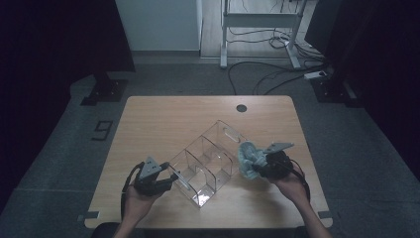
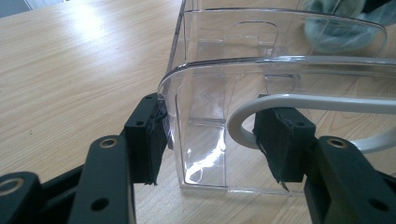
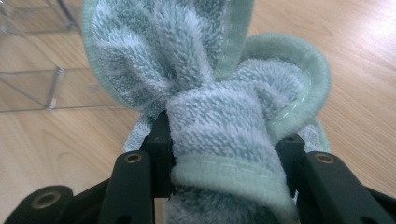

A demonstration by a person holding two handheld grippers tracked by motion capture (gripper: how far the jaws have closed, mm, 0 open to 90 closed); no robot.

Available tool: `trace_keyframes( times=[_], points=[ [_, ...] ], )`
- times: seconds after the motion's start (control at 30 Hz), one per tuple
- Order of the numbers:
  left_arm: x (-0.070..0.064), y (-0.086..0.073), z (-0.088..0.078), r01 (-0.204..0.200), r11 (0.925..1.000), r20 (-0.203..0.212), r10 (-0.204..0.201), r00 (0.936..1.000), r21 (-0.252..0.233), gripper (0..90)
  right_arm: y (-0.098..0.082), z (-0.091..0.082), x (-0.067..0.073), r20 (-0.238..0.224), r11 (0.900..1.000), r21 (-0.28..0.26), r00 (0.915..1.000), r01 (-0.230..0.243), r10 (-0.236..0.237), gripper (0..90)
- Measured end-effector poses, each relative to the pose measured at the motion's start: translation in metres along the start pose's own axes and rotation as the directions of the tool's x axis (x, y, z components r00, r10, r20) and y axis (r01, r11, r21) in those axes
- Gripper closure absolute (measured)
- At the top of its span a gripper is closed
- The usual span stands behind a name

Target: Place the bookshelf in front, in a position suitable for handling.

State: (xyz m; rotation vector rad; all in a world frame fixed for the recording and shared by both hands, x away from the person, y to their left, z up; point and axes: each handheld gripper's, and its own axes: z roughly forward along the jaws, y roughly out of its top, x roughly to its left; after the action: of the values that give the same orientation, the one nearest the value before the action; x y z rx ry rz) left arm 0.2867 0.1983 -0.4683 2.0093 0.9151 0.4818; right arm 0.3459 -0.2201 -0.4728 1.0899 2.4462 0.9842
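A clear plastic organizer [image 1: 208, 158] with several compartments lies at an angle on the wooden table [image 1: 148, 119]. My left gripper [image 1: 167, 181] holds its near end. In the left gripper view the two pads of the left gripper [image 2: 217, 135] press on either side of the organizer [image 2: 210, 93], at its end wall. My right gripper [image 1: 258, 167] hovers just right of the organizer, shut on a bunched pale green towel [image 1: 246, 156]. The towel [image 3: 187, 56] bulges up between the jaws of the right gripper [image 3: 224, 140], with a corner of the organizer [image 3: 28, 88] behind it. The towel [image 2: 336, 32] also shows through the clear walls.
A round cable hole [image 1: 241, 108] sits near the table's far edge. On the floor beyond are loose cables [image 1: 267, 74] and a white desk frame [image 1: 257, 20]. Bare wood lies left of and behind the organizer.
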Motion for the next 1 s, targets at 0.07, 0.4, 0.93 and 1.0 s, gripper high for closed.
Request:
trace_keyframes(
  times=[0.07,0.4,0.93,1.0],
  points=[
    [0.000,0.000,0.000,0.000,1.0000,0.000,0.000,1.0000,0.000,45.2,0.001,-0.007,0.001,-0.004,1.000,-0.007,1.0000,0.000,0.000,53.0],
    [0.000,0.000,0.000,-0.001,1.0000,0.000,0.001,1.0000,-0.001,45.2,0.009,-0.036,0.012,-0.027,0.999,-0.045,0.9996,0.006,-0.007,52.8],
    [0.000,0.000,0.000,-0.003,1.0000,-0.002,0.003,1.0000,0.003,45.2,0.056,-0.057,0.040,-0.073,0.991,-0.105,0.9932,0.083,-0.091,52.5],
    [0.000,0.000,0.000,-0.003,1.0000,-0.002,0.003,1.0000,0.003,45.2,0.064,-0.056,0.043,-0.075,0.990,-0.109,0.9919,0.093,-0.102,52.5]
  ],
)
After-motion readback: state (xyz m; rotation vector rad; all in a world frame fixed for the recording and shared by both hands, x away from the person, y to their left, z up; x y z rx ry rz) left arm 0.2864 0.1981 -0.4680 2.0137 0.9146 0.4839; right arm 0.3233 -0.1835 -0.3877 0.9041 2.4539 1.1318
